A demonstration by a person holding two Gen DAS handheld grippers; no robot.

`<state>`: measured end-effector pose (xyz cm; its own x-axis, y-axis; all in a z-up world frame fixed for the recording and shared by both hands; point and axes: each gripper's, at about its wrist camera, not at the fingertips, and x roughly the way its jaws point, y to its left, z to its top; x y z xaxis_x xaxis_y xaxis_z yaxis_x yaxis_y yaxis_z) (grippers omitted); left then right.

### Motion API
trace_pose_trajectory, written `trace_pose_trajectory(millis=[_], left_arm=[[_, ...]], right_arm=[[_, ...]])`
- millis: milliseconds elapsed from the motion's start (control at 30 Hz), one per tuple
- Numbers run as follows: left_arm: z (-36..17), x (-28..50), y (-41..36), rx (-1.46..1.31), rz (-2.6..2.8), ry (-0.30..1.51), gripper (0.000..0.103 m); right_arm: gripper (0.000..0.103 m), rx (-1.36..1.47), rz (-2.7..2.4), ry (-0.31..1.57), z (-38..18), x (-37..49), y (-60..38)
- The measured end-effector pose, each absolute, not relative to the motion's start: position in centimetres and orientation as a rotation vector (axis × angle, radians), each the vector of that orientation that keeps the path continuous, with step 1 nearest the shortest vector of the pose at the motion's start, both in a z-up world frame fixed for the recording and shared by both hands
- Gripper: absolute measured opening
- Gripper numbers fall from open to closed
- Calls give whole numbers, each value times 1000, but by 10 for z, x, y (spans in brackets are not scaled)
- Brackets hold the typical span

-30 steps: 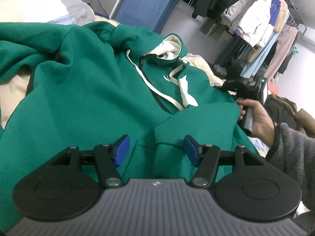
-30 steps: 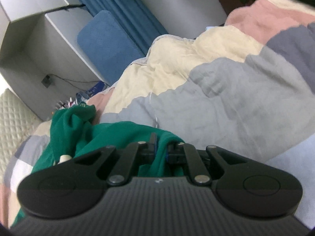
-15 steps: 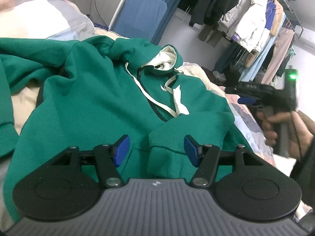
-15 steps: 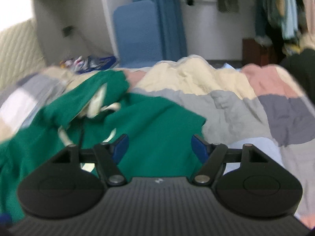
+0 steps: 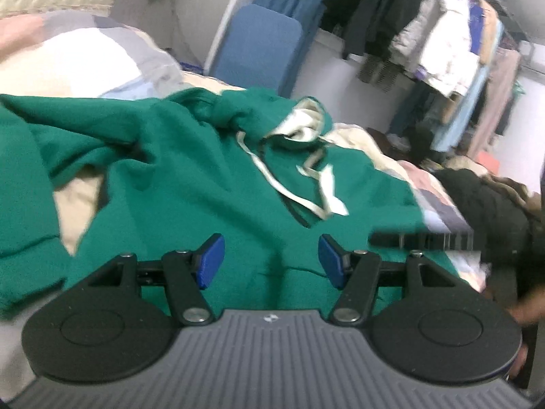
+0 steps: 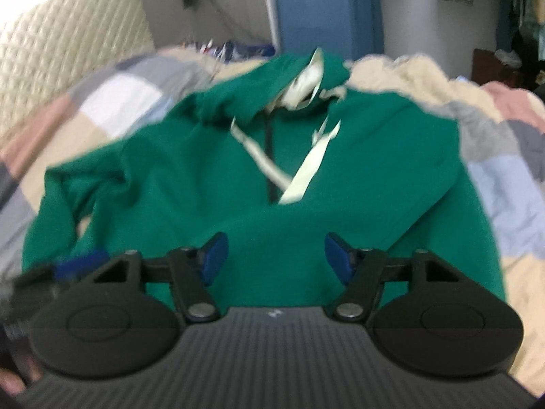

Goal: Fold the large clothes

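A green hoodie [image 5: 190, 184] with a cream-lined hood [image 5: 299, 129] and cream drawstrings [image 5: 323, 187] lies front up on the patchwork quilt; it also shows in the right wrist view [image 6: 306, 184], its right sleeve folded across the body. My left gripper [image 5: 271, 261] is open and empty above the hoodie's lower part. My right gripper [image 6: 276, 259] is open and empty above the hem. The left sleeve [image 6: 58, 204] lies bunched at the left. The left gripper's blue pad [image 6: 81, 266] shows blurred at the right wrist view's left edge.
The patchwork quilt [image 6: 511, 156] covers the bed. A blue panel [image 5: 259, 51] stands behind the bed. A rack of hanging clothes [image 5: 442, 51] fills the right. A dark garment [image 5: 487, 197] lies at the bed's right side. A quilted headboard [image 6: 68, 58] is at the left.
My right gripper let go of the folded sleeve, opened and swung back to face the whole hoodie. My left gripper stayed open and drew back a little.
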<state>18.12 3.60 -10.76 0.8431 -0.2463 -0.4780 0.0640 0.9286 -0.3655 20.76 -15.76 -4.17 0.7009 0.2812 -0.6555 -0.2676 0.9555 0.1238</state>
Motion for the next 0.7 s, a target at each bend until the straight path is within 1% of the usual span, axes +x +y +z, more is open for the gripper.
trace_pose_trajectory(millis=[67,233,300,367,467,700], left_arm=[[-107,182,43,-347,-92,529,66],[-111,185,64,-309,127,511,66],[-113,184,74,-295,218,528,66],[-114,178,85,-301,264,508,66],[-112,174,93,-229,366,498,66],[-139,199,103,-54,463,630,66]], right_arm=[[58,0,305,757,-58,204,-152],[57,-18,305,827,-86,206,-145],[57,-14,299,823,-89,204,-144],[57,-29,297,817,-88,204,-142],[57,-31,298,813,-87,202,-140],[57,-34,304,805,-86,200,-146]])
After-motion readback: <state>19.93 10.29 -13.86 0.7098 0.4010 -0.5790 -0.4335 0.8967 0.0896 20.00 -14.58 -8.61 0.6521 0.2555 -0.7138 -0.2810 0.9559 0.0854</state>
